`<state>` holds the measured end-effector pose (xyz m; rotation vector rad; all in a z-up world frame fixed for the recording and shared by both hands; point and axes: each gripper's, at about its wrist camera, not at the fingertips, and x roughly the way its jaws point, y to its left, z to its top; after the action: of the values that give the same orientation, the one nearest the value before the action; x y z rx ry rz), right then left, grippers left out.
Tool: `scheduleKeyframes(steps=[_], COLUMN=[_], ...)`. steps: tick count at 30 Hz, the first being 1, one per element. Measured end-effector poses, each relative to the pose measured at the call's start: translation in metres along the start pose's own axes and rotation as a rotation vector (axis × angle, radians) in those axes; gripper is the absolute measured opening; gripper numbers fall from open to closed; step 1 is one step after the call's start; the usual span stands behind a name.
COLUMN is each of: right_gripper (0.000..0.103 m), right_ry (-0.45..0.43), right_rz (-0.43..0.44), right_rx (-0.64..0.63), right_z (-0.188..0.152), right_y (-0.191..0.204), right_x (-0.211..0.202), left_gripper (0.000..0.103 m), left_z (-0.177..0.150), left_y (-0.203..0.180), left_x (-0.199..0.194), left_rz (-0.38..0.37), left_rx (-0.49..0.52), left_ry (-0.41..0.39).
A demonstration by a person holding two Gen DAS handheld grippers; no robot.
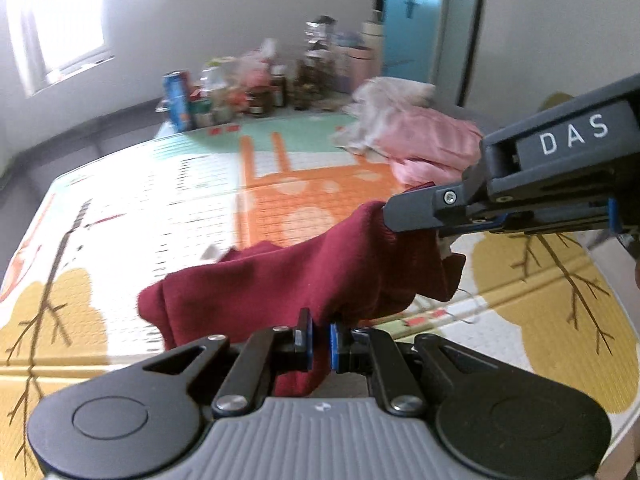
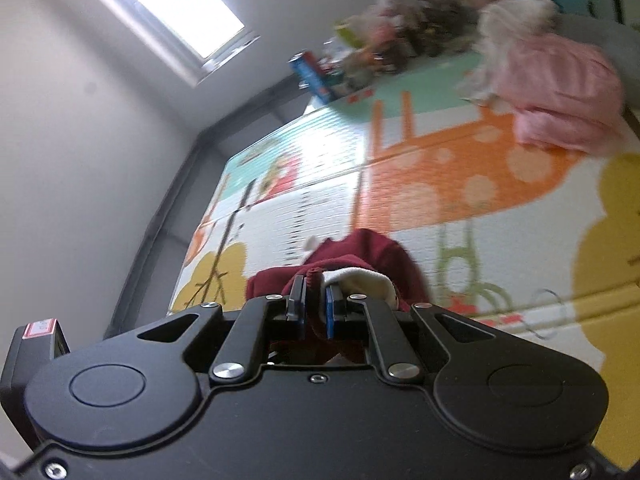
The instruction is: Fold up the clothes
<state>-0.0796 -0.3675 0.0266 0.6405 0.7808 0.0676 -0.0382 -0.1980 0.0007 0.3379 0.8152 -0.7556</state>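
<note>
1. The dark red garment (image 1: 304,280) hangs between the two tools, lifted clear of the patterned play mat (image 1: 160,208) except perhaps for its lowest folds, which are hard to make out.
2. The left hand-held gripper (image 1: 320,342) has its blue pads nearly together, pinching one edge of the red garment on the near side.
3. The right hand-held gripper (image 1: 390,216) bites the red garment's far upper corner; in its own view the right hand-held gripper (image 2: 314,312) shows narrow jaws clamped on red cloth with a pale lining (image 2: 360,280) beside it.
4. Judged from this, two points of one edge are held so the cloth can be spread and hang straight before being laid down for a fold; the fold itself looks not yet made.
5. A pink garment (image 1: 424,140) with a whitish one (image 1: 384,100) on top lies on the mat beyond the red garment, well apart from it, probably waiting for its turn or already dealt with; which, I cannot tell.
6. Further beyond the red garment, at the mat's far edge, stands a cluster of jars and boxes (image 1: 248,92), too blurred to read.
7. Readable writing: "DAS" in white letters on the right tool's body (image 1: 572,136). A red-bordered sticker (image 2: 38,328) shows in the right wrist view, but its text is illegible.
</note>
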Motion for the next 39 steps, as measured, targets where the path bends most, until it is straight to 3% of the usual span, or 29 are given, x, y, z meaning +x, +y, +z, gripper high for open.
scheduleKeyframes(steps=[19,32,39], right_gripper=[0.008,0.008,0.015], right_ry=[0.144,0.233,0.263], right_rz=[0.061,0.102,0.107], right_rx=[-0.193,-0.283,-0.310], right_z=[-0.014,-0.035,-0.042], right_y=[0.119,0.177,0.196], right_x=[0.088,0.159,0.183], left_gripper=[0.009,0.010,0.017], left_z=[-0.032,-0.062,-0.076], left_y=[0.116,0.176,0.200], left_x=[-0.031,-0.025,-0.021], left_rz=[0.185,0.283,0.338], left_rx=[-0.236,-0.371,-0.439], left_ry=[-0.011,0.042,0.085])
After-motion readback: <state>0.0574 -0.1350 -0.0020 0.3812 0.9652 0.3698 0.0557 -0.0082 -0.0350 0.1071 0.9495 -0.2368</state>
